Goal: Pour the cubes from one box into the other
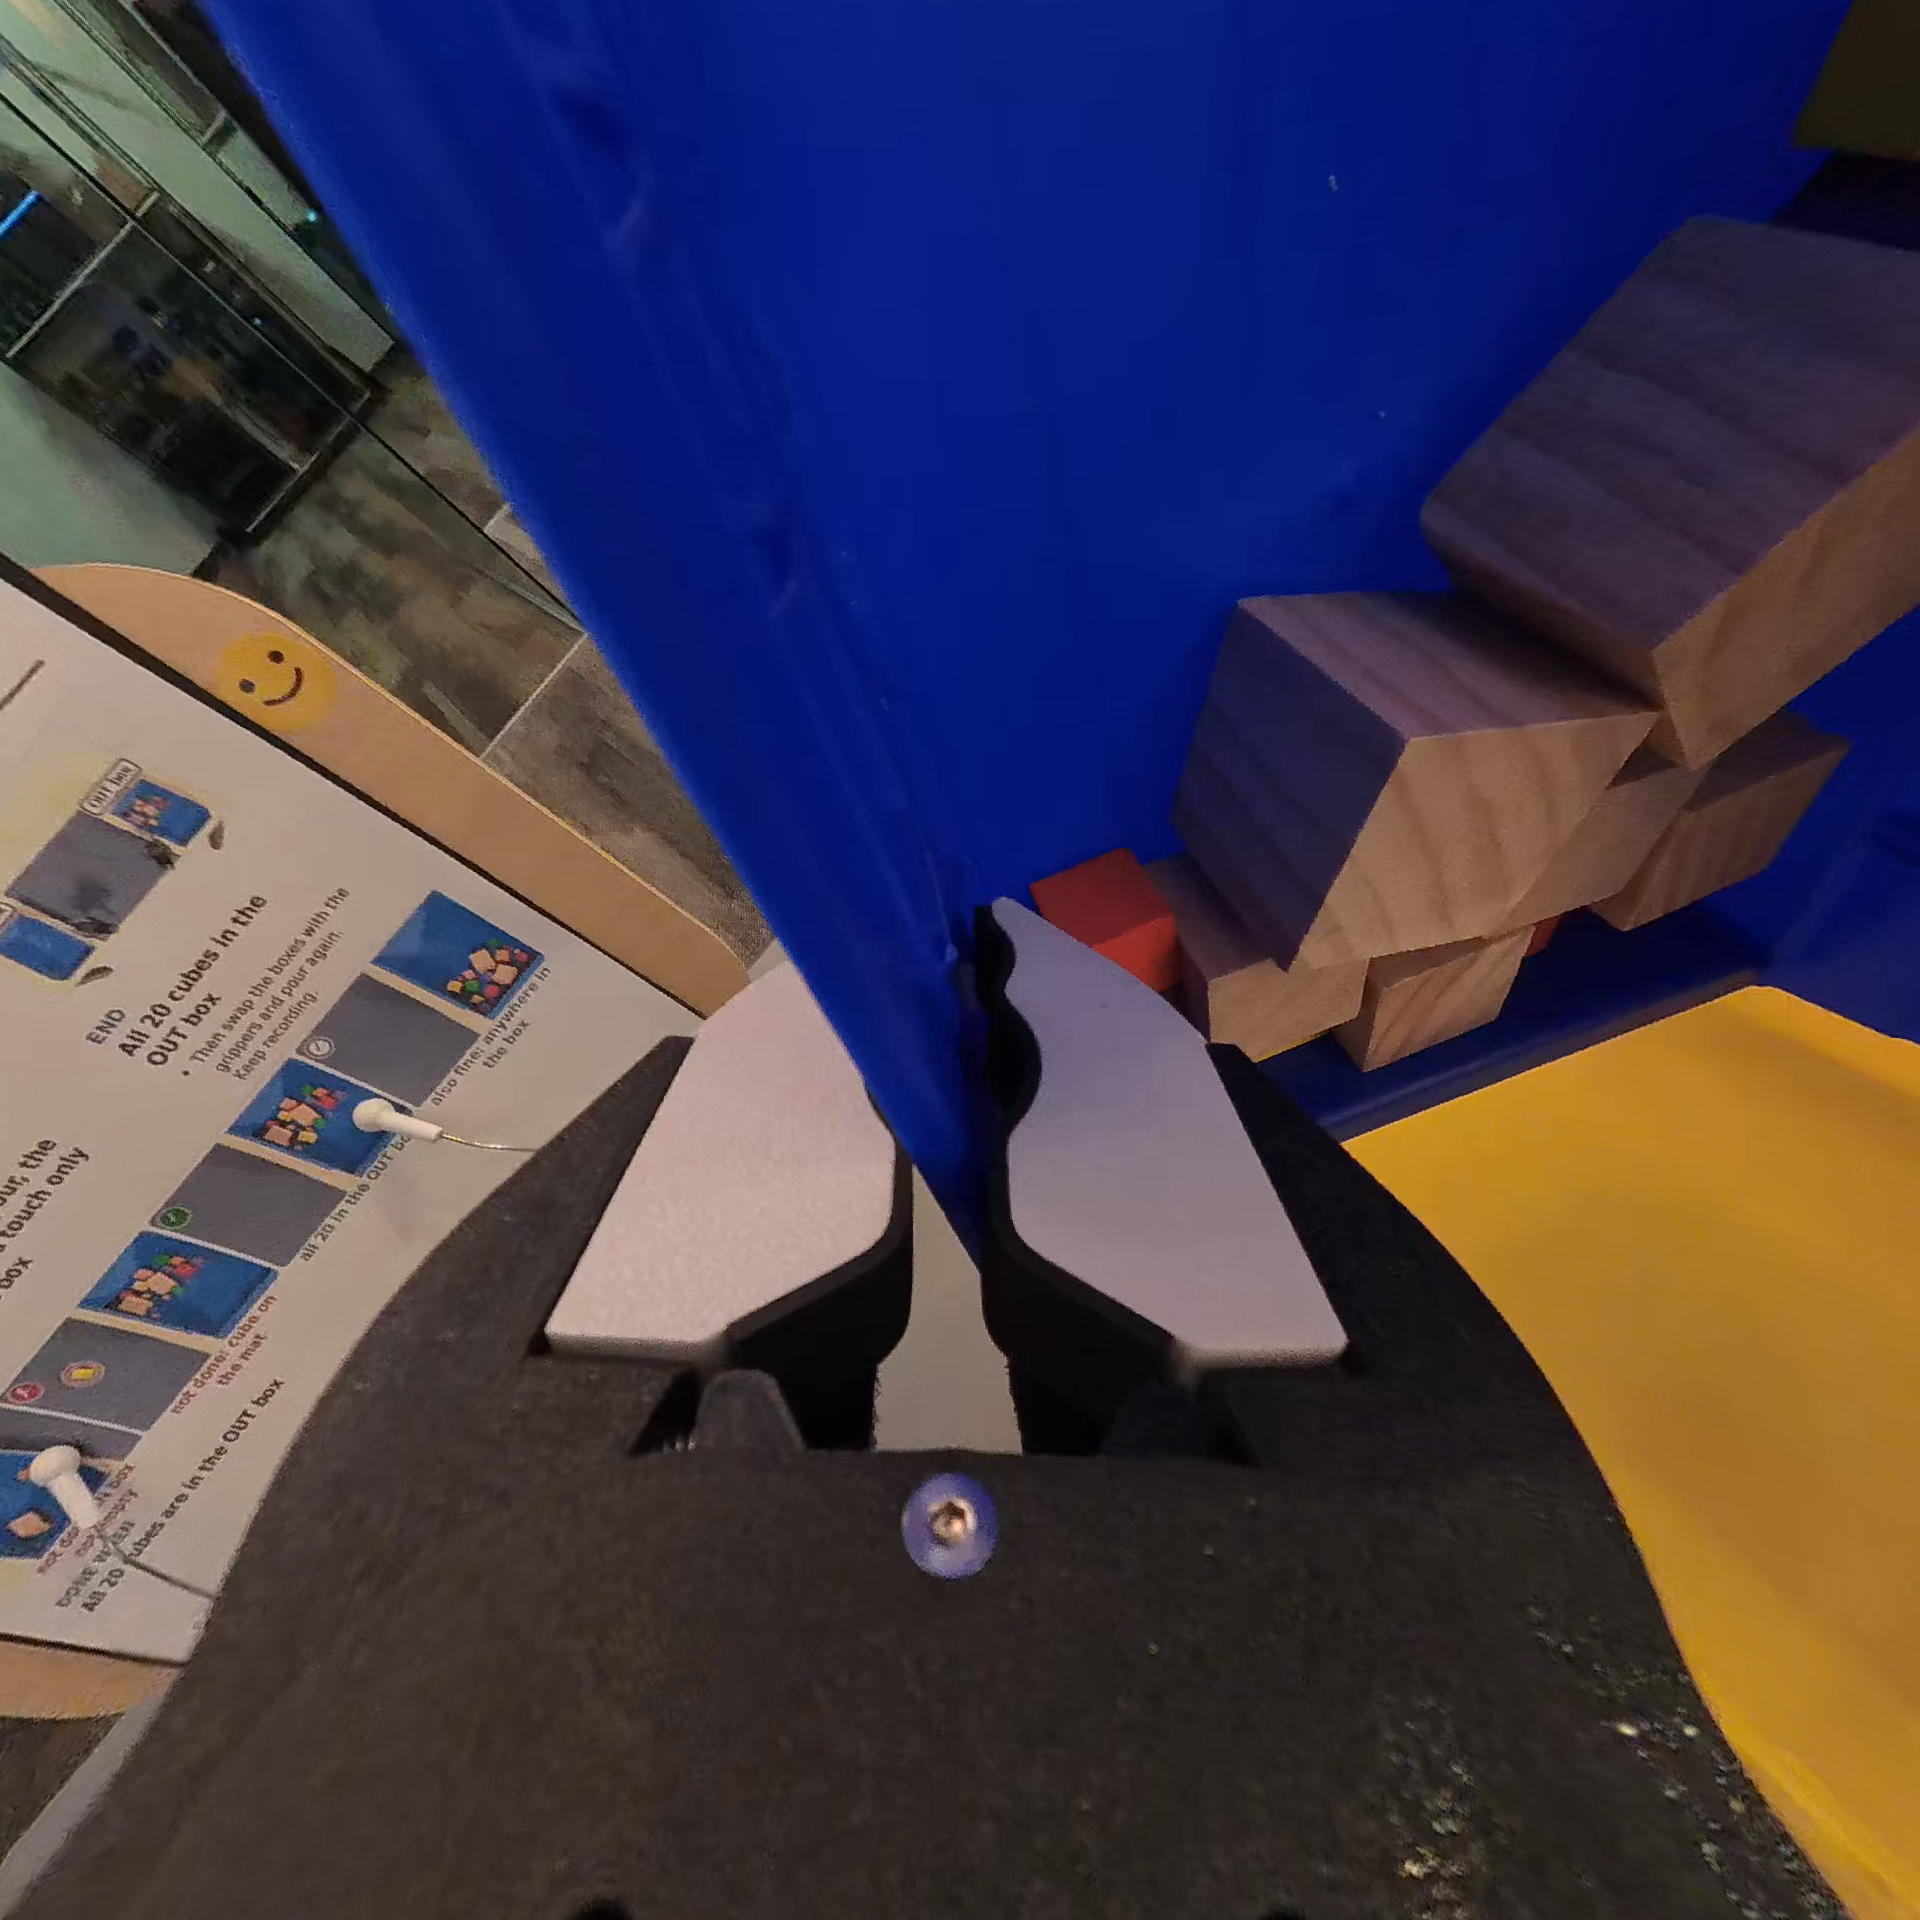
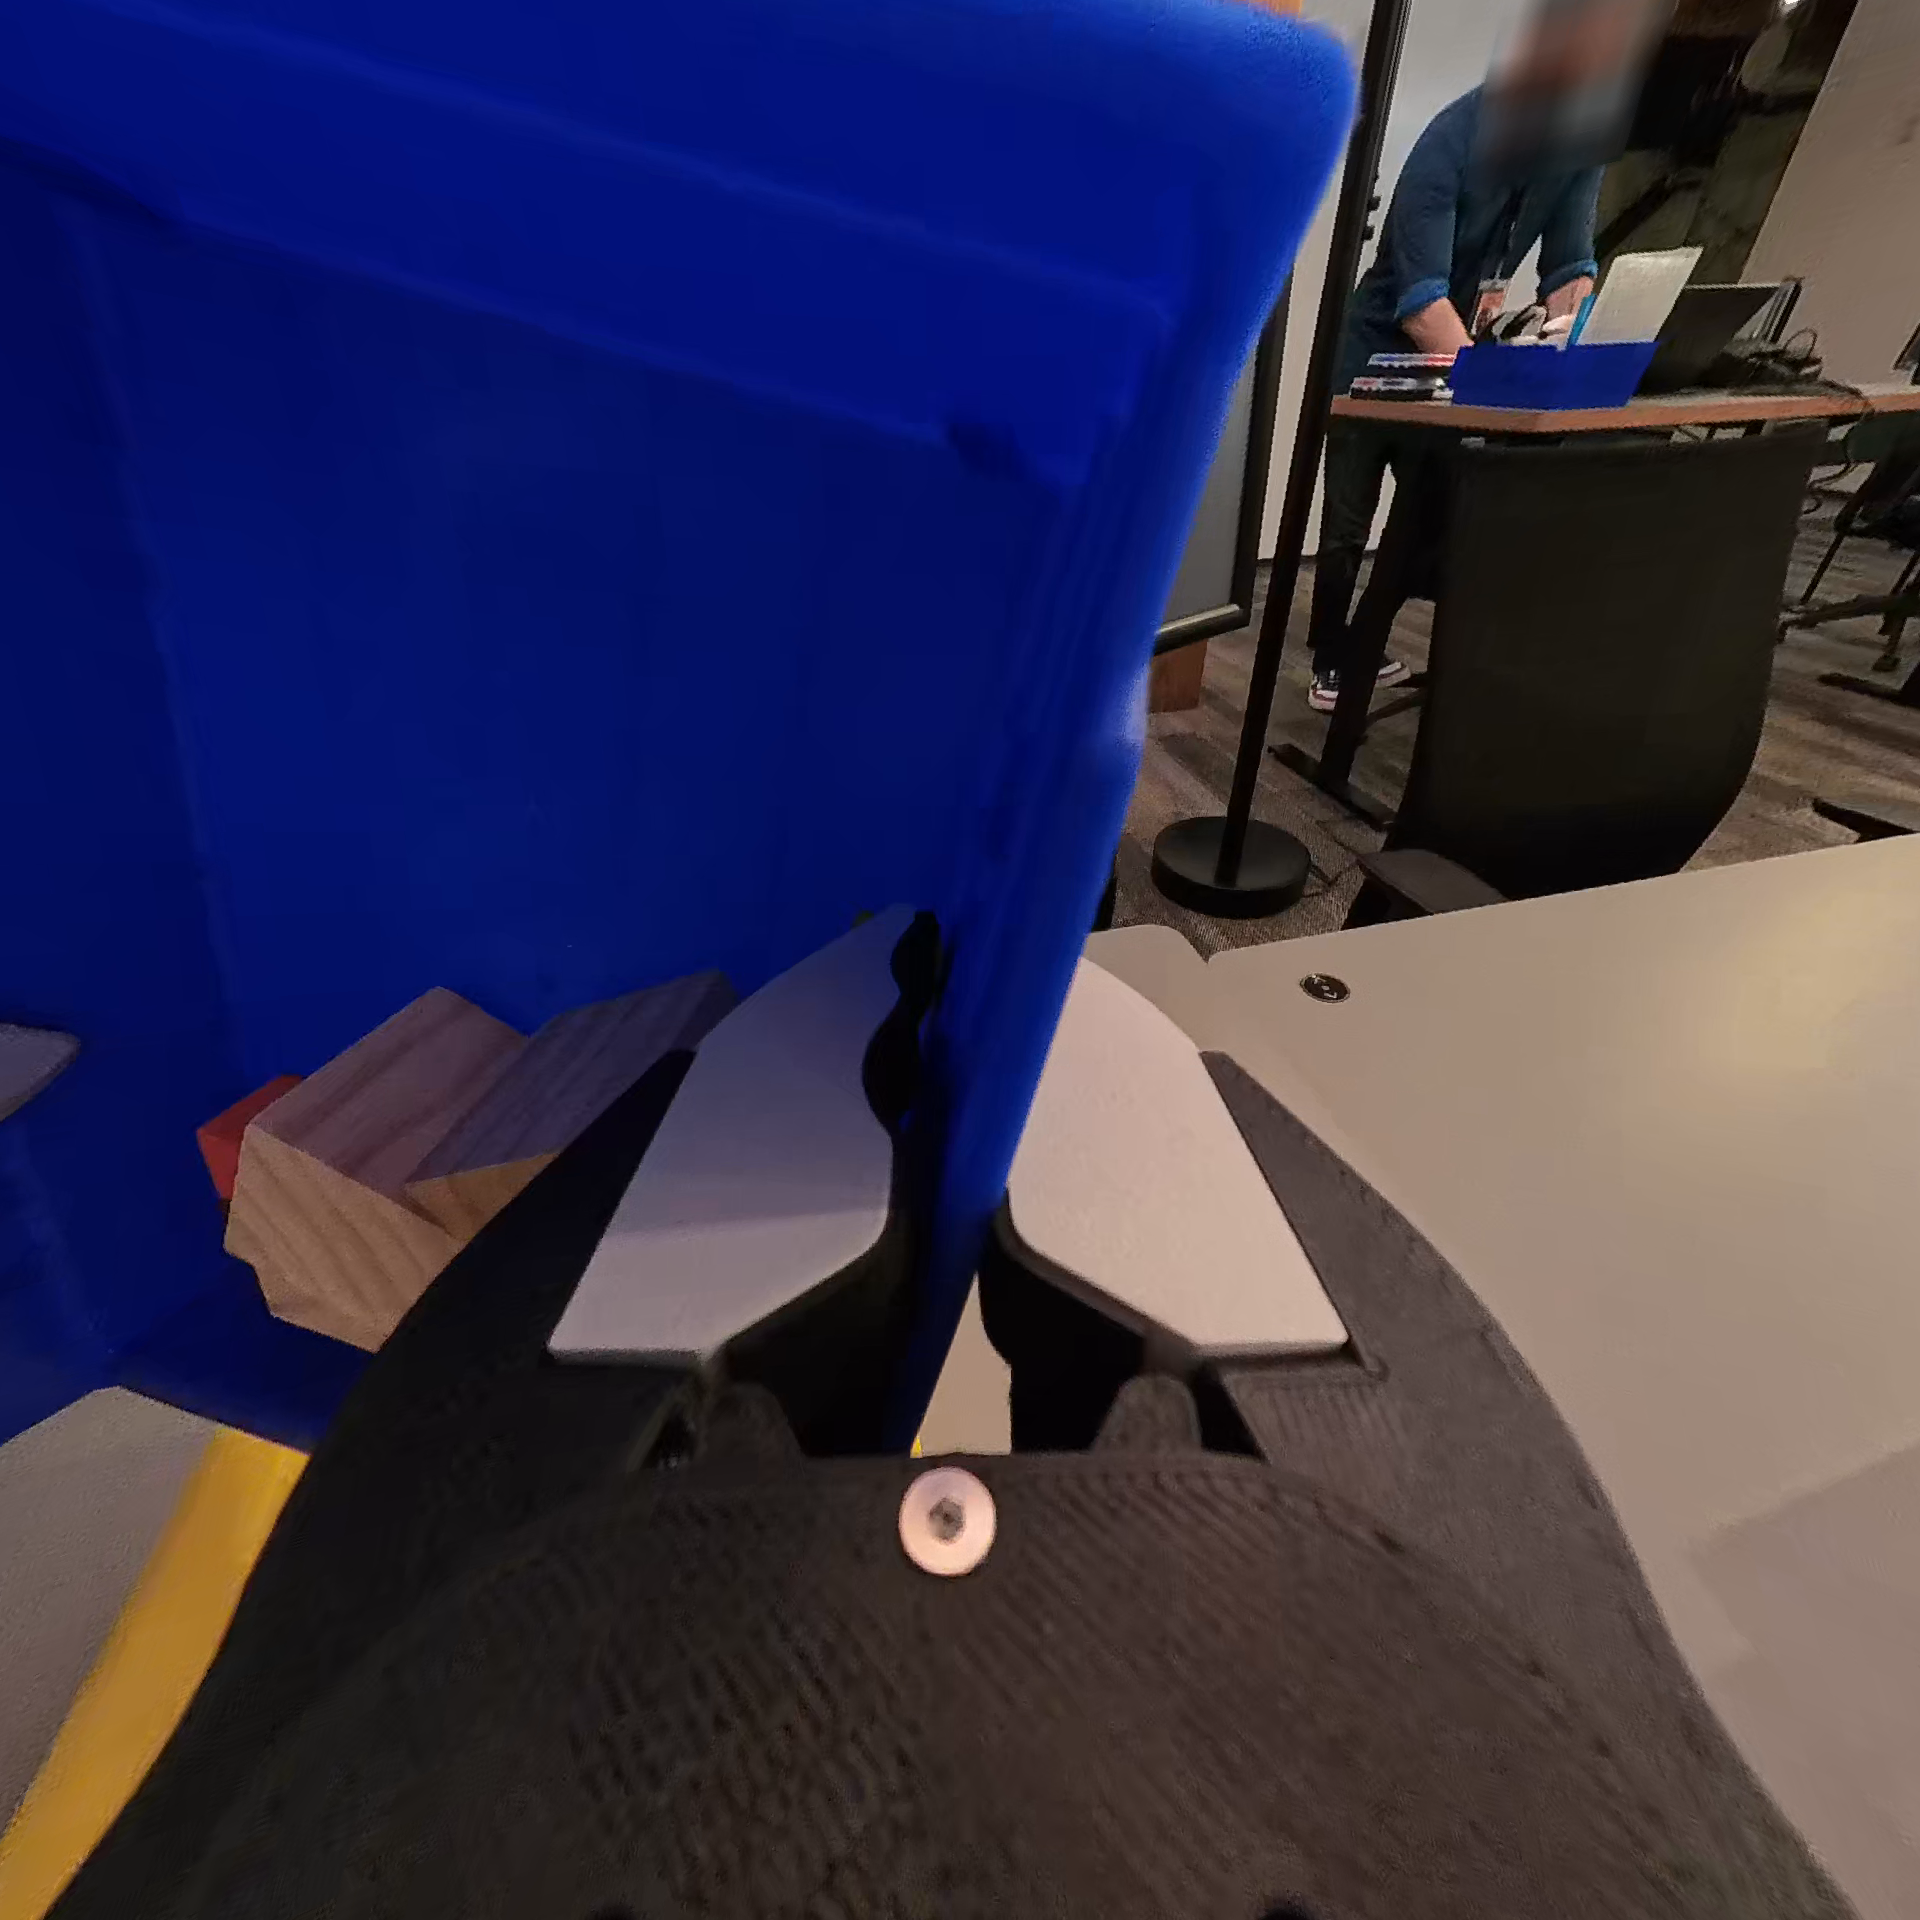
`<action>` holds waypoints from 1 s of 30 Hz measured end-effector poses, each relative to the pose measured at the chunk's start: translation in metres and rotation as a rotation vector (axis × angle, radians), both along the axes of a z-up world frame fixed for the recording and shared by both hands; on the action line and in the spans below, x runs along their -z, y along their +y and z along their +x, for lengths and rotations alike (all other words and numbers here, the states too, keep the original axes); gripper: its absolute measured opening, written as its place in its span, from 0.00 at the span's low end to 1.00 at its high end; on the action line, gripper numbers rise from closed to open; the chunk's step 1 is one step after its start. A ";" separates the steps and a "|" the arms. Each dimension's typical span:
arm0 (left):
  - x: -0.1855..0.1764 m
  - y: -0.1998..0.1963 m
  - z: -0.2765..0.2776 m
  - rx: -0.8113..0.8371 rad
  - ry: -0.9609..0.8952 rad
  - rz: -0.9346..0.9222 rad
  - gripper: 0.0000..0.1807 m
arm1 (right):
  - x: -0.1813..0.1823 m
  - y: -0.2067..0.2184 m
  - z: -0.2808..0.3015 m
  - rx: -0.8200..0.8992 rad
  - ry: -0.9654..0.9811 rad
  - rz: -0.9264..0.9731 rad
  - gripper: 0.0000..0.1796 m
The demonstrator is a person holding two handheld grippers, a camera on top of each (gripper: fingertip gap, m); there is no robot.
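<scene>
1. The blue box (image 1: 935, 468) filled most of both wrist views, lifted and tipped steeply, with one side wall rising between each gripper's fingers.
2. The yellow surface (image 1: 1662, 1351) lay below the box's lowered edge; whether it belonged to the second box could not be told.
3. The left gripper (image 1: 951, 1101) was clamped on one wall of the box, one finger inside and one outside; the right gripper (image 2: 951, 1122) gripped the opposite wall likewise. Both sat equally close to the load.
4. The wooden cubes (image 1: 1455, 831) and a red cube (image 1: 1107, 909) were piled in the box's low corner, just beside the inner fingers; further tipping would probably send them toward the yellow surface.
5. The grey table (image 2: 1558, 1143) carried an instruction sheet (image 1: 208, 1091); beyond it a person (image 2: 1455, 312) stood at a desk.
</scene>
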State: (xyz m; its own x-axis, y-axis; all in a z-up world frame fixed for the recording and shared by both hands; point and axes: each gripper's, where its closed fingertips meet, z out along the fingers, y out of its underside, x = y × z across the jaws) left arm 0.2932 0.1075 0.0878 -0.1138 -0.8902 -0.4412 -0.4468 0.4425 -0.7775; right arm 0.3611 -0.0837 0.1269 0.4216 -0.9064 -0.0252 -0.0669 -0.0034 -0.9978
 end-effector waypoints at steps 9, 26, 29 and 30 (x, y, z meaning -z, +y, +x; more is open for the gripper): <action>-0.001 0.004 -0.002 -0.004 0.002 -0.006 0.04 | -0.003 0.004 -0.003 -0.001 -0.015 -0.015 0.04; -0.001 0.002 0.000 0.000 -0.015 -0.007 0.04 | -0.003 0.002 0.000 0.003 -0.026 -0.006 0.04; 0.002 0.002 0.001 -0.004 0.000 -0.008 0.04 | 0.002 0.003 0.001 0.008 -0.005 -0.023 0.03; -0.002 0.002 0.000 0.002 -0.021 -0.012 0.04 | -0.002 0.002 -0.001 0.009 -0.027 -0.016 0.03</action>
